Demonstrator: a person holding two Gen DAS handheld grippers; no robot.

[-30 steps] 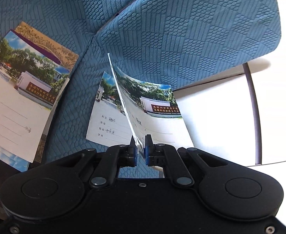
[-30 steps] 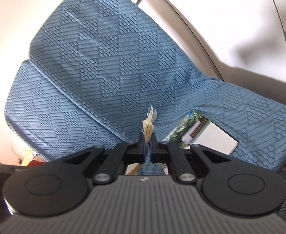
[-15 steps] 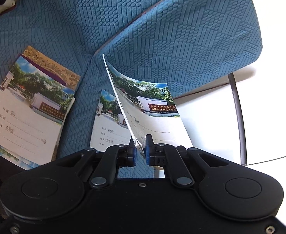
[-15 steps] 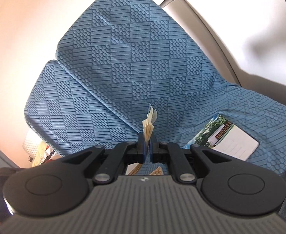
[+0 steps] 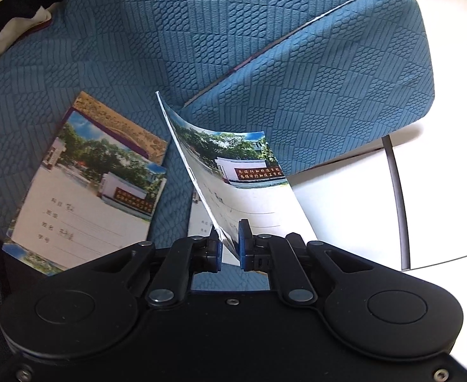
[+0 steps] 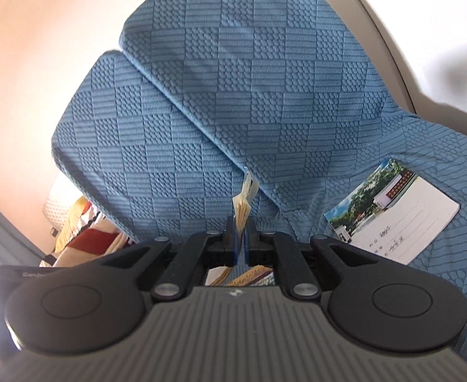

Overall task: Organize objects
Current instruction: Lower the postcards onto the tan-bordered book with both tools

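On the blue sofa, left grip: the left gripper [image 5: 228, 244] is clamped on the lower edge of a thin glossy exercise book with a campus photo on its cover [image 5: 233, 172]; the book rises from the pads and curls over to the right, clear of the cushions.
Right grip: the right gripper [image 6: 240, 244] is pinched on a thin bundle of yellowish and pale-blue paper edges [image 6: 245, 202], seen edge-on; more of it hangs below the fingers.
Just beyond the left pads: a second photo-cover notebook [image 5: 203, 219] lies flat under the raised one, mostly covered.
Further left: a small stack [image 5: 87, 187], a matching photo-cover book on top of one with a golden-brown patterned cover, rests on the textured teal-blue quilted sofa cover [image 5: 137, 47].
Right view, outward: one photo-cover book with a white lower half [image 6: 392, 210] lies alone on the seat, well apart from the right gripper.
Done so far (judged): a stack has been started; two items are lifted and in hand.
Left to do (judged): both held items must be set down, and at least one loose book is not yet gathered; where the final pile belongs is not shown.
Hard to make out: what the right bundle is; the cover print and handwriting are too small to read.
Cut off: the person is barely in view; the striped cloth [image 6: 83, 222] at the sofa's edge is partly hidden; the white floor [image 5: 344, 216] shows only a strip.
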